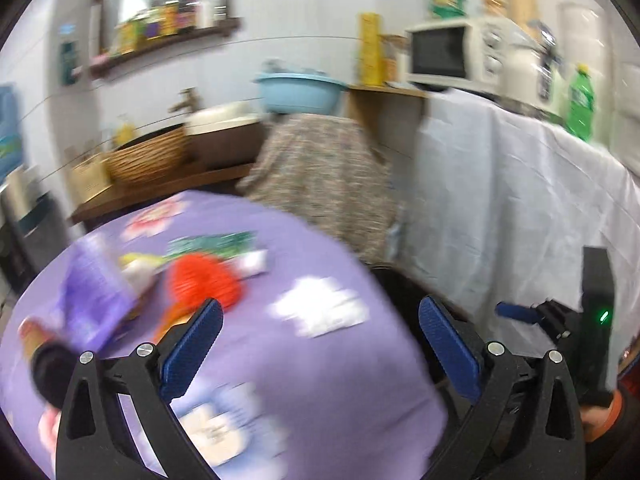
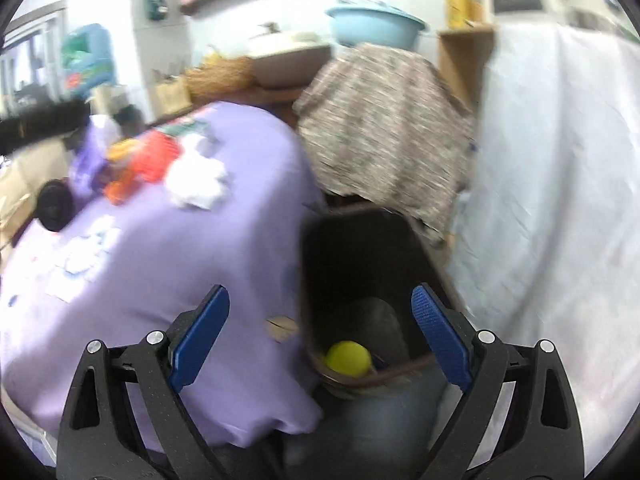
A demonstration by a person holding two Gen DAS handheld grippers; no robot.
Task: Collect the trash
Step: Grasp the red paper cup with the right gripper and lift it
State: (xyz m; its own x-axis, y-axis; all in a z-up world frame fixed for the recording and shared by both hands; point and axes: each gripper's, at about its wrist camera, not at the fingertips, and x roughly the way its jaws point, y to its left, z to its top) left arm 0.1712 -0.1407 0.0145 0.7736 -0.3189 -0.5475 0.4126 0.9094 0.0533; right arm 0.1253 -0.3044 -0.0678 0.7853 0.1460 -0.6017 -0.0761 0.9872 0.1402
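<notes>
The left gripper (image 1: pixel 320 316) stands spread wide with nothing between its blue pads, above the lilac tablecloth (image 1: pixel 248 344). Only its view shows the right gripper (image 1: pixel 516 314) from the side, at the far right edge. The right gripper's own view (image 2: pixel 320 312) shows its jaws released and empty too, and only there can one look down into the dark bin (image 2: pixel 360 256) standing just beside the table, with a yellow ball (image 2: pixel 347 357) at its bottom. Trash is on the cloth, well apart from both grippers: a red crumpled piece (image 1: pixel 204 280), a white paper wad (image 2: pixel 196 184) and a purple packet (image 1: pixel 96 292), all blurred.
</notes>
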